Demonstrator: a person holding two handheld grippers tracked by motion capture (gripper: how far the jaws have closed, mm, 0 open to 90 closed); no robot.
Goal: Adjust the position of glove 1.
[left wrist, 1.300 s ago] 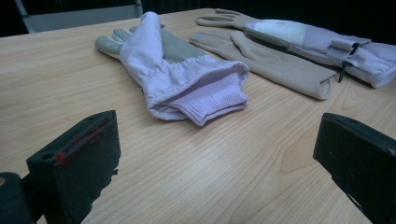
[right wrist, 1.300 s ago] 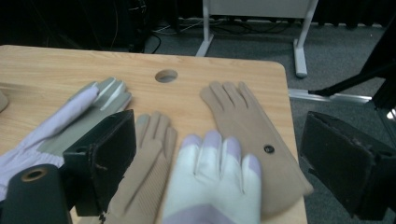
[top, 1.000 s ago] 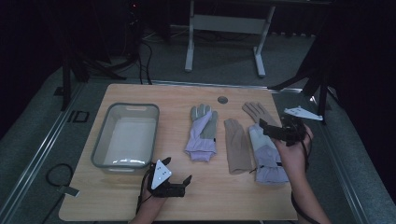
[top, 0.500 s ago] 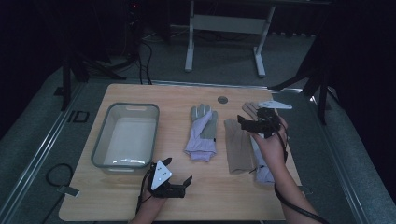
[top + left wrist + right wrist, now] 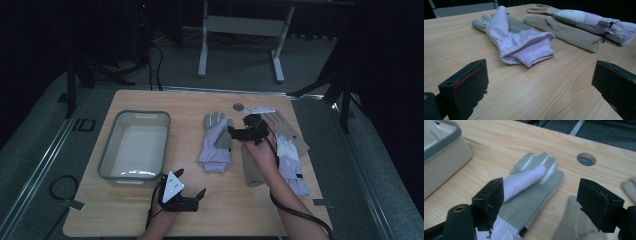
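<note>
Dark floor surrounds our light wooden surface [image 5: 150, 215], where a grey bin [image 5: 134, 145] sits at the left. Our right gripper [image 5: 239, 133] hangs over the lilac-and-grey glove [image 5: 216, 142] at the middle; its jaws have just been narrowing yet gape, nothing pinched. Our left gripper [image 5: 201, 195] rests near the front edge, jaws wide apart and empty.

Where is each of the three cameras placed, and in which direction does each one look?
High view: above the person's side, looking forward and down on the table; both forearms and tongs show.
Left gripper view: low over the wood, facing the lilac glove cuff; its own open jaws show.
Right gripper view: above the same lilac glove's fingers, tilted down toward the grey bin; its own jaws show, apart.
Shared: all three show the lilac glove.
</note>
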